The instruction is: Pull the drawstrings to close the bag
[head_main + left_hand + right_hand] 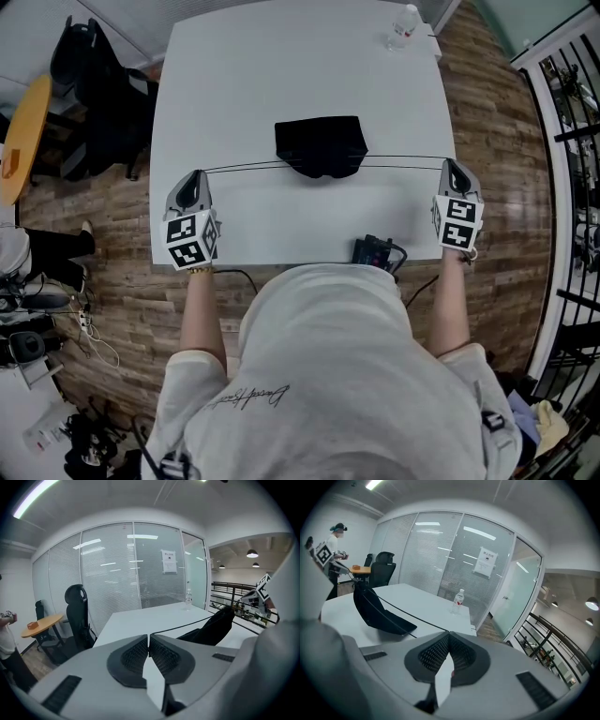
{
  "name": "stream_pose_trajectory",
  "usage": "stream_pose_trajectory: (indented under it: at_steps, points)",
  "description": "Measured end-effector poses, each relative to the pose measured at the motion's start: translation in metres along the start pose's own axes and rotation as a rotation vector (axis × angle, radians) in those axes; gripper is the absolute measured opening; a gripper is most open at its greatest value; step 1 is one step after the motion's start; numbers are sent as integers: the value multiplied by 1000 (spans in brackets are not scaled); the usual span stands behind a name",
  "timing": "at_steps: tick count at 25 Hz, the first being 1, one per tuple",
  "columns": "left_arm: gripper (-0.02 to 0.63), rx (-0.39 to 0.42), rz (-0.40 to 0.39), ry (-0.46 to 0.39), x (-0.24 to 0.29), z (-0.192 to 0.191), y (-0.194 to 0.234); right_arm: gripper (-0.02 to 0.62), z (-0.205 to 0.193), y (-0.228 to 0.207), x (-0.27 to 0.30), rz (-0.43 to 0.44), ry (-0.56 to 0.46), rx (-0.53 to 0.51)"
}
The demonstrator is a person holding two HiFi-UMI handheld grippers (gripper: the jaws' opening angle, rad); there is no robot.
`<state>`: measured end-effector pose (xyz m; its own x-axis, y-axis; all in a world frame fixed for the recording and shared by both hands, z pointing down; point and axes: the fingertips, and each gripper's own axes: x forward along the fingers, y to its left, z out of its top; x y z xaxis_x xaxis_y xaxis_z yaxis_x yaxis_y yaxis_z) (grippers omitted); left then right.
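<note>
A black drawstring bag point(321, 145) lies in the middle of the white table point(281, 66), its mouth bunched toward me. Thin black drawstrings point(244, 167) run taut from the mouth out to both sides. My left gripper point(194, 180) is shut on the left string's end near the table's left edge; in the left gripper view the drawstring point(187, 625) leaves the closed pads toward the bag point(211, 627). My right gripper point(454, 172) is shut on the right string's end at the right edge; there the drawstring point(412, 618) leads to the bag point(375, 611).
A clear water bottle point(403, 26) stands at the table's far right corner. A small black device point(375, 251) with a cable sits at the near edge. A black office chair point(94, 75) and a round wooden table point(23, 131) stand to the left; a railing point(572, 187) runs along the right.
</note>
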<state>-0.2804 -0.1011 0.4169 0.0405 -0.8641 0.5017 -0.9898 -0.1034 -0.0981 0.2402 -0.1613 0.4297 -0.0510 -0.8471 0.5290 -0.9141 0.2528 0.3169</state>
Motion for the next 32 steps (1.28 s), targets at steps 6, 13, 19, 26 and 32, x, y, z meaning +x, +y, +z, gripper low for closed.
stream_pose_trajectory:
  at_steps: [6,13,19,26,32]
  points:
    - [26,-6,13,-2,-4,-3,8,23,-7,-9,-2,-4,9,13]
    - [26,-31,11,-5,-8,-2,14,25,-10,-18,-4,-1,-4,13]
    - [25,-23,4,-24,-12,6,16,25,-10,-16,-8,60,-20,52]
    - [25,-36,3,-16,-13,2,21,25,-9,-12,-11,85,-17,43]
    - [25,-54,2,1,-15,-4,24,25,-13,-12,-13,97,-11,51]
